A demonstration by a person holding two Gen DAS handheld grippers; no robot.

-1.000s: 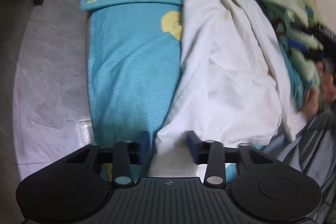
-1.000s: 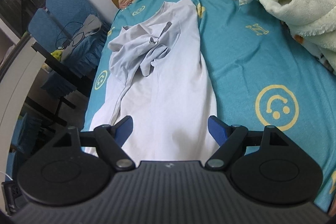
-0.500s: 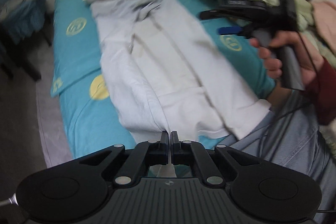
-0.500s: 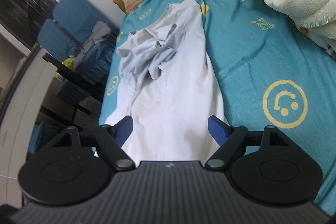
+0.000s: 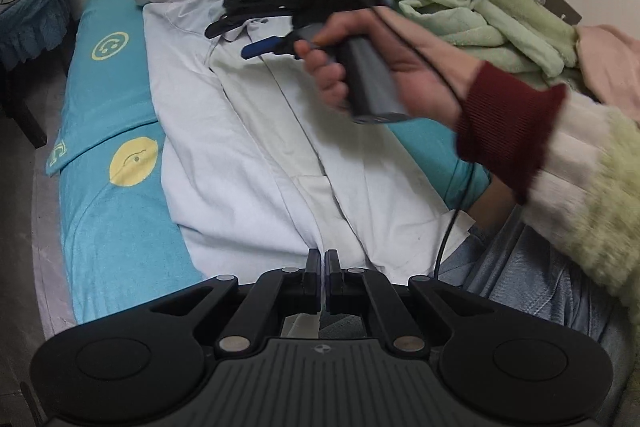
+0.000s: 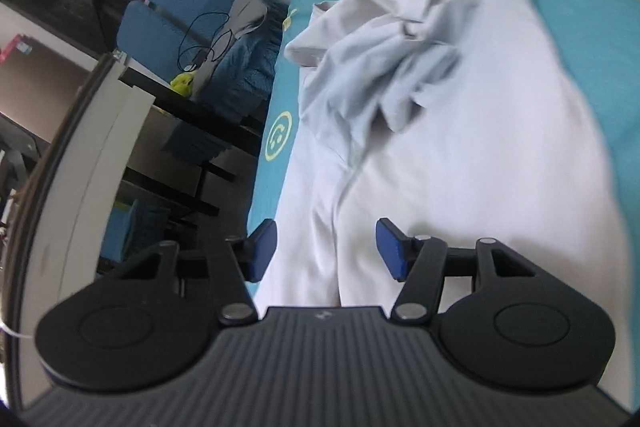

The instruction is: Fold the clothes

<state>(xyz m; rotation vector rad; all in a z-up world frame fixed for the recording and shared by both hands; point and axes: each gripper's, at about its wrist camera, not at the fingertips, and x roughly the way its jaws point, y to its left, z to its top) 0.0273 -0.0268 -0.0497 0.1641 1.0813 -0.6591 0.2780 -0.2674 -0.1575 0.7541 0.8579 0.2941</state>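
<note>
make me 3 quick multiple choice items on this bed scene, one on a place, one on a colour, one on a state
1. Where does the white shirt lie?
A. on the bed sheet
B. on the chair
C. on the floor

2. What colour are the smiley faces on the sheet?
A. red
B. yellow
C. black

3. How is the left gripper?
A. wide open
B. shut on the shirt's hem
C. shut on a pillow

Answers:
1 A, the shirt is spread along the teal sheet.
2 B, the printed faces are yellow.
3 B, its fingers pinch white cloth.
</note>
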